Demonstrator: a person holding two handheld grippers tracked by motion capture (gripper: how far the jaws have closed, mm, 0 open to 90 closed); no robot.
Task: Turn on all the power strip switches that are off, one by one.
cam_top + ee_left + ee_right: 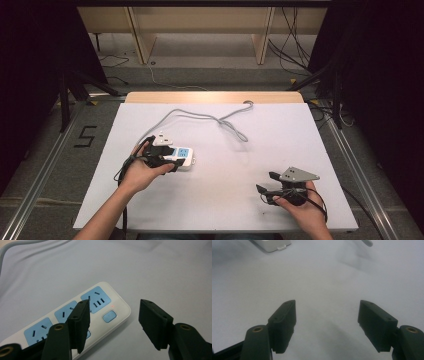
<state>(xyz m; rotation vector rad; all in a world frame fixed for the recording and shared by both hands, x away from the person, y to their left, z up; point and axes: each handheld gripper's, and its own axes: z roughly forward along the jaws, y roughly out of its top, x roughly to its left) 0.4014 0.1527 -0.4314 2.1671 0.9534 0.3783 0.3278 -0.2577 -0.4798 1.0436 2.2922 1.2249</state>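
High view. The left gripper (167, 161) lies over the near end of a white power strip (184, 159) with blue socket faces, which rests on the left half of the white desk (225, 200). A white plug (162, 139) sits just beyond the fingers, at the far side of the strip, and a grey cable (210, 118) loops away from it toward the far edge of the desk. The right gripper (266, 182) rests on the desk, well apart from the strip, its fingers spread with nothing between them.

Left gripper view. The fingers (79, 322) stand open. The left one overlaps the top face of the power strip (100, 312); the right one hangs over bare desk beside the strip's rounded end. The strip's blue switch (109, 316) lies between the two fingers, nearer the left one. Neither pad presses on the strip.

Right gripper view. The fingers (283, 322) are wide open over bare desk (327, 290). One end of the power strip (273, 245) lies far ahead of the left finger.
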